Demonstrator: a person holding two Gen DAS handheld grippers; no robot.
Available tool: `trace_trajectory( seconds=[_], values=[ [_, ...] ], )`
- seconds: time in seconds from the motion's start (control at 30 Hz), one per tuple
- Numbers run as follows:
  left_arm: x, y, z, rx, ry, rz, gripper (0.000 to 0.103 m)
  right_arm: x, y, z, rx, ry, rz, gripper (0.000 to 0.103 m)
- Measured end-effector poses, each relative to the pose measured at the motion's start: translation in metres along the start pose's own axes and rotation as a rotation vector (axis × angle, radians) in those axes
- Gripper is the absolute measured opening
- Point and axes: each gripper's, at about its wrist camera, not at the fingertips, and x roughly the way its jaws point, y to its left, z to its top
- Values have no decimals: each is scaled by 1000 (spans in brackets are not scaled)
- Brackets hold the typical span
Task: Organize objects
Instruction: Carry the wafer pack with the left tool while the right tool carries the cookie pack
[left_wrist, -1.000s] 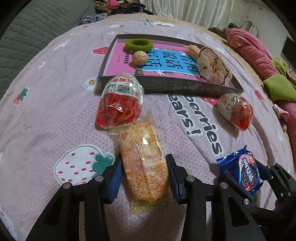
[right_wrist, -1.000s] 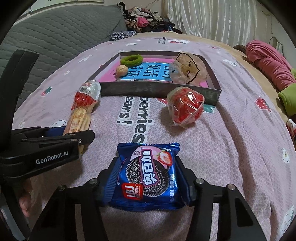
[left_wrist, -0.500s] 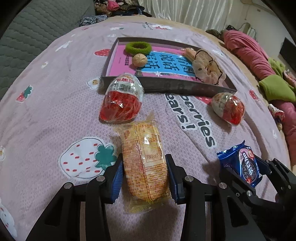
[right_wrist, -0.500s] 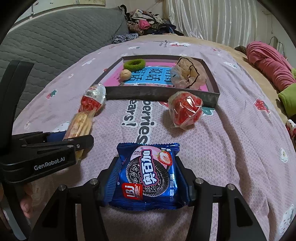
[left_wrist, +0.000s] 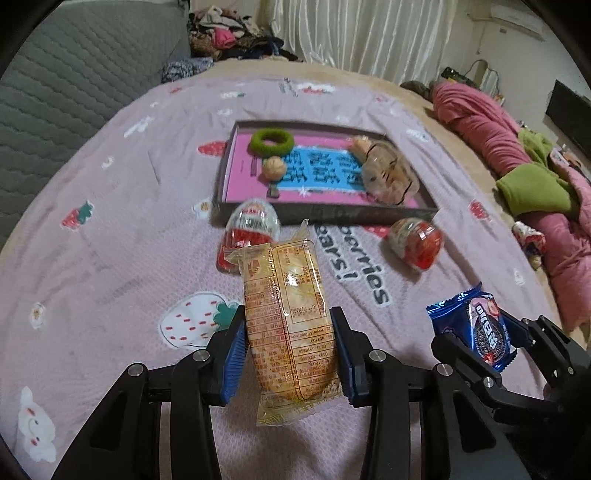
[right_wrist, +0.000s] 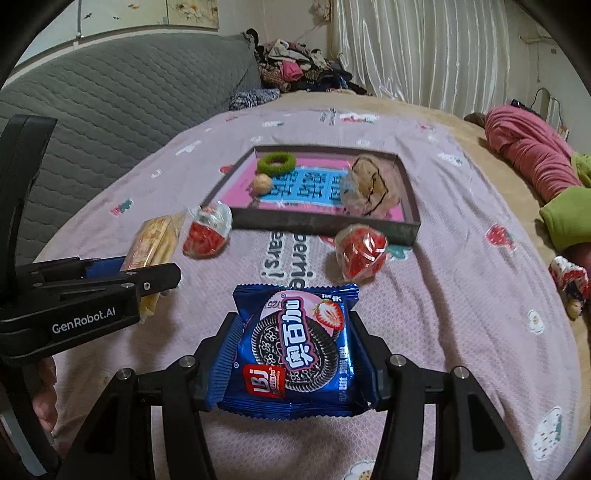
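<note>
My left gripper (left_wrist: 289, 354) is shut on a yellow cracker packet (left_wrist: 288, 314), lifted off the pink bedspread. My right gripper (right_wrist: 291, 350) is shut on a blue cookie packet (right_wrist: 293, 347), also raised; that blue cookie packet (left_wrist: 476, 328) shows at the right of the left wrist view. Ahead lies a shallow dark tray (left_wrist: 332, 214) with a pink and blue floor. It holds a green hair ring (left_wrist: 271, 141), a walnut (left_wrist: 274, 168) and a crumpled clear bag (left_wrist: 388, 173). Two red-and-white wrapped eggs (left_wrist: 251, 229) (left_wrist: 417, 240) lie on the spread just in front of the tray.
A grey quilted sofa back (right_wrist: 110, 110) runs along the left. Piled clothes (right_wrist: 295, 70) sit at the far end near white curtains. Pink and green bedding (left_wrist: 517, 155) is heaped at the right edge. A hand (right_wrist: 44, 398) holds the left gripper.
Both grippers have risen, lifting the cracker packet and the cookie packet off the spread. The tray and eggs now look farther away and lower in view.
</note>
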Motion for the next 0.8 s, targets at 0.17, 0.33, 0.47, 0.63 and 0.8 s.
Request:
trace_trajectory(
  seconds=[0.17, 0.33, 0.47, 0.63, 0.8],
  values=[
    [-31, -5, 5, 15, -46, 3, 44, -26, 3, 10, -8, -47, -10, 56],
    [-61, -7, 9, 24, -90, 9, 44, -53, 7, 20, -17, -94, -21, 56],
    [-81, -10, 10, 31, -117, 15, 44, -67, 10, 26, -26, -116, -24, 56],
    [-102, -11, 14, 35, -146, 21, 44, -87, 16, 34, -41, -150, -28, 56],
    [-120, -13, 20, 42, -175, 24, 44, -104, 19, 44, -54, -182, -35, 56]
  ],
)
